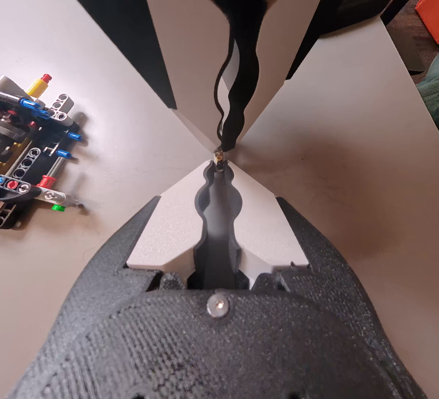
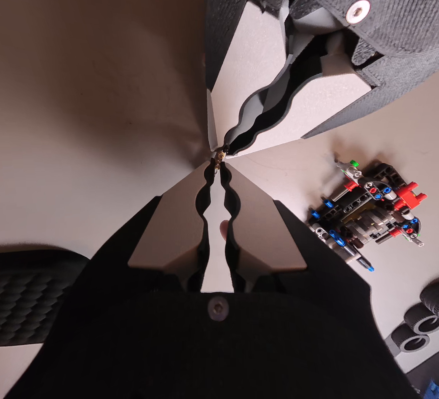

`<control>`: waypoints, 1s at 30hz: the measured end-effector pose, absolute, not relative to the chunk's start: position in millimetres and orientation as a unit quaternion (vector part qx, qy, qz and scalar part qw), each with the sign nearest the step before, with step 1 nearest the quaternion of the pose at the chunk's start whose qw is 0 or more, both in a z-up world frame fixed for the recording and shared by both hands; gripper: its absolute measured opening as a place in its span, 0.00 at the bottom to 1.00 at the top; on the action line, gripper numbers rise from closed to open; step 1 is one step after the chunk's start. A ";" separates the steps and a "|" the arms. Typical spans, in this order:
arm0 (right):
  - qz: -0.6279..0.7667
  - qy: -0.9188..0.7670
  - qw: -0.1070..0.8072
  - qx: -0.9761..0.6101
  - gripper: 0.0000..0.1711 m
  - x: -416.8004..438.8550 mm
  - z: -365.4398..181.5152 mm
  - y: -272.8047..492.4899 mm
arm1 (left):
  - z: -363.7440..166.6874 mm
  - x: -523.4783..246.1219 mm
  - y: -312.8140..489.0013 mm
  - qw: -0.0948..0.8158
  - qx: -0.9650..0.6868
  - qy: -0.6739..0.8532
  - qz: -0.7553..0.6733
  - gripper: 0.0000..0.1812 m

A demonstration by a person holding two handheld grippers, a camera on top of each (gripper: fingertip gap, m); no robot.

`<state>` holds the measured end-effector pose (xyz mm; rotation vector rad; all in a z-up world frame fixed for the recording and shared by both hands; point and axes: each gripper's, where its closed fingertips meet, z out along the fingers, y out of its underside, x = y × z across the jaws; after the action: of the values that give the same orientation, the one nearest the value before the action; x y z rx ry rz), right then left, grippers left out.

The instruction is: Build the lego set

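Where the two claws meet tip to tip above the pale surface [image 1: 332, 126], a tiny tan Lego pin [image 1: 219, 156] sits pinched between them. The left claw [image 1: 218, 164] is closed narrow on the near end of that pin, its wavy black pads nearly touching along their length. The right claw [image 2: 216, 163] grips the other end at its very tips, with a slim gap open farther back between its fingers. From the right wrist view the pin [image 2: 219, 157] looks like two small tan parts end to end, though it is too small to be sure. The half-built Lego model [image 2: 370, 211], black and grey with blue pins and red connectors, lies on the surface well apart from the claws. Three black tyres [image 2: 418, 325] rest together near the surface edge beyond the model. A black mesh chair seat [image 2: 26, 297] shows past the surface edge.
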<state>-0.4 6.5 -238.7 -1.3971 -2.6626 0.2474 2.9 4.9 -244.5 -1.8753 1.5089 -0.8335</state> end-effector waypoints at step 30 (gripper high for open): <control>0.038 -0.885 0.053 -0.460 0.01 -6.1 -241.6 4.7 | -242.1 -6.7 4.0 0.285 -0.707 0.555 -0.334 0.04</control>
<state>-6.1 4.7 -241.6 -1.3990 -2.6919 0.1157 -6.7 4.0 -242.1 -1.8901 1.4839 -0.8937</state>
